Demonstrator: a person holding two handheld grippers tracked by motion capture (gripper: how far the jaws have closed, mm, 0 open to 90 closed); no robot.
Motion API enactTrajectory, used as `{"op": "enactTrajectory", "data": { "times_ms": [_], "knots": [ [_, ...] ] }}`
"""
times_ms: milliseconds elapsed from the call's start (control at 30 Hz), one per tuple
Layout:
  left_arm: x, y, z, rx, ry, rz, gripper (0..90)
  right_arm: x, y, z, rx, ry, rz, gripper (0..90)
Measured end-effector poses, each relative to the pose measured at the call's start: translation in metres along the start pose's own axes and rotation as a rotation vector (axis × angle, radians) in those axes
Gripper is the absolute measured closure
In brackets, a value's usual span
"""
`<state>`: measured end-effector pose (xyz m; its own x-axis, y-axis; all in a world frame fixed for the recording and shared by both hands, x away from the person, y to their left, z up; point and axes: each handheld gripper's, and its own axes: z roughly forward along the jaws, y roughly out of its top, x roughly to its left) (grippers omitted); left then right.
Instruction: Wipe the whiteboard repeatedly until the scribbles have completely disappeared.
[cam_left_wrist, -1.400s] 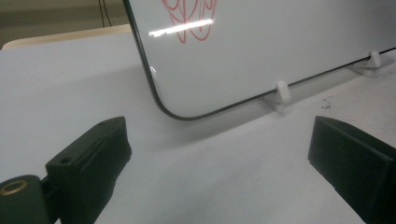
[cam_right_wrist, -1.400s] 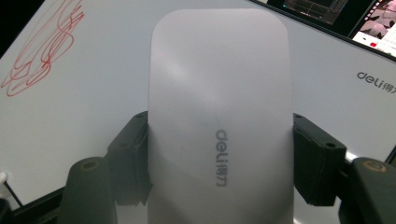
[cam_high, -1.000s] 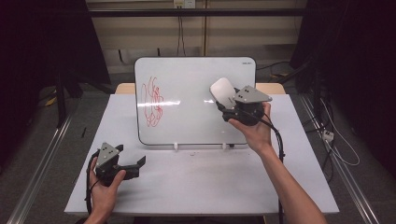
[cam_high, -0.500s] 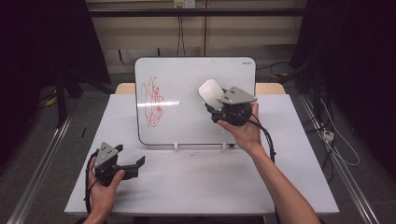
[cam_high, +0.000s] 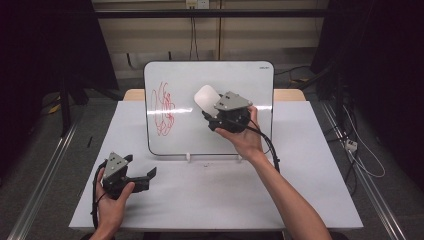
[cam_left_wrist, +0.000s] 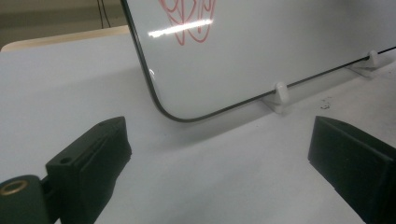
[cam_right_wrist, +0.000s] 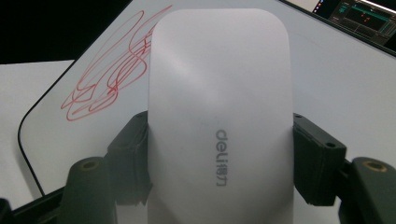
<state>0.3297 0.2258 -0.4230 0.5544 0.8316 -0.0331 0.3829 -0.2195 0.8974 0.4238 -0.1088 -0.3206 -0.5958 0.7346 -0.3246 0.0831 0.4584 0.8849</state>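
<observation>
Two grippers in play: right gripper (cam_high: 212, 111) up against the whiteboard (cam_high: 250, 82), fingers (cam_right_wrist: 133, 149) clamped on both flanks of a white eraser (cam_high: 205, 99); left gripper (cam_high: 142, 181) parked low on the surface (cam_high: 310, 190) at about 7 o'clock from the board, fingers (cam_left_wrist: 91, 158) spread wide with nothing between them. Eraser held pad-first against the board face, near the board's middle, with the red scribble (cam_high: 165, 107) lying off toward 9 o'clock from it and still whole. From the right gripper view, eraser (cam_right_wrist: 219, 116) seen rising between the two black fingers, scribble (cam_right_wrist: 112, 84) just past its upper left edge, close but apparently not yet covered. Board propped upright on small white feet (cam_left_wrist: 280, 91) at its lower rim, leaning back slightly. Step in hand, judging by this: carrying the eraser across the board toward the marks, wiping not begun. Next move, most likely: keep sliding toward 9 o'clock until the pad sits over the scribble, then press flat and rub up and down across the whole tangle. Calls for steady pressure square to the board, firm grip so the smooth eraser does not slip out, and care not to push the board off its feet; free left gripper could brace the lower edge if needed.
</observation>
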Motion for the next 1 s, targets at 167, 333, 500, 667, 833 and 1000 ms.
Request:
{"op": "enactTrajectory", "data": {
  "times_ms": [167, 333, 500, 667, 833, 1000],
  "knots": [
    [0.002, -0.001, 0.0, 0.0, 0.003, -0.007, 5.2, 0.004, 0.011, 0.012, -0.001, 0.004, -0.014, 31.7],
    [0.002, 0.0, 0.0, 0.0, 0.0, -0.007, 5.2, 0.005, 0.018, 0.027, 0.025, 0.004, -0.027, 31.8],
    [0.002, -0.001, 0.0, 0.002, -0.002, -0.01, 5.2, 0.006, 0.027, 0.04, 0.037, 0.0, -0.038, 31.8],
    [0.003, -0.001, 0.0, 0.002, -0.002, -0.011, 5.2, 0.01, 0.035, 0.049, 0.043, -0.001, -0.057, 31.8],
    [0.002, -0.001, 0.0, 0.002, -0.002, -0.011, 5.2, 0.015, 0.042, 0.058, 0.052, 0.007, -0.085, 31.8],
    [0.003, -0.001, -0.001, 0.001, -0.004, -0.012, 5.1, 0.018, 0.05, 0.068, 0.049, 0.01, -0.089, 31.8]
  ]
}}
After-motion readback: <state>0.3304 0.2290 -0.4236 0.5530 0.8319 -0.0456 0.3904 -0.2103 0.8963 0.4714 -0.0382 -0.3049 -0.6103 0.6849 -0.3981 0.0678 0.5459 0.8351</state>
